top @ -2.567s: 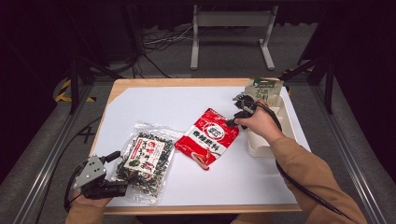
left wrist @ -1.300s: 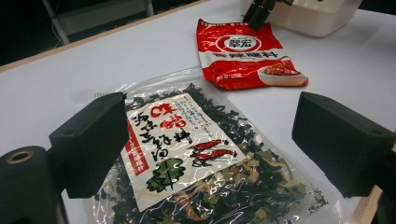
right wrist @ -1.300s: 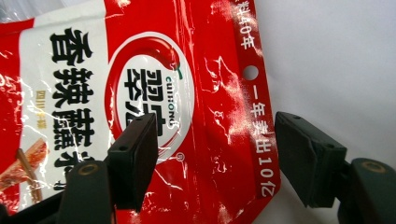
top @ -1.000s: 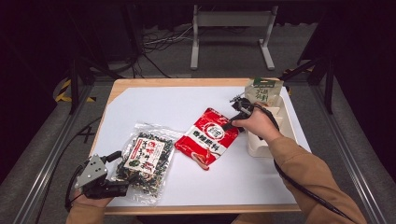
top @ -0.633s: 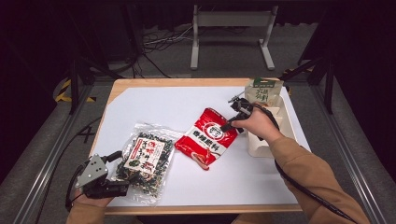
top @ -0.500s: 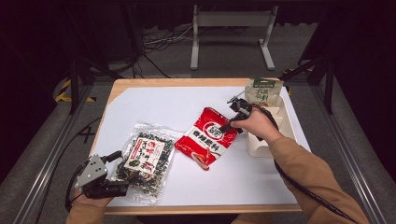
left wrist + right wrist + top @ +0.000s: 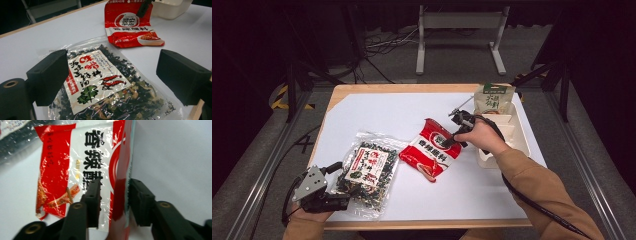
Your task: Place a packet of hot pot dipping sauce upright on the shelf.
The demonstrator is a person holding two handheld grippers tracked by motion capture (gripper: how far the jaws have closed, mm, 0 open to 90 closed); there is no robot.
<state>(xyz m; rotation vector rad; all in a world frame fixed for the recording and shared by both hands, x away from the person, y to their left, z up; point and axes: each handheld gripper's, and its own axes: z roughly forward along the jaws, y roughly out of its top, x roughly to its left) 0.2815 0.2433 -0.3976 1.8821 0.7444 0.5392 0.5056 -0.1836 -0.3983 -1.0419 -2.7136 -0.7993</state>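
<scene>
Red seasoning packet (image 7: 432,150) lies near the middle of the white table top (image 7: 382,110), its far end lifted slightly. Nearest the person, the left gripper (image 7: 343,201) rests at the table's near left edge, jaws standing wide apart over the near end of the clear seaweed bag (image 7: 366,172), nothing pinched. The seaweed bag sits just beside the red packet, on its left. Beyond, the right gripper (image 7: 113,195) has its jaws straddling the packet's raised far edge; they have just been closing, and a gap remains on each side. Right of the packet stands a white tray (image 7: 519,147), a green pouch (image 7: 493,98) upright at its far end. Bare table surface lies open toward the far left corner.
</scene>
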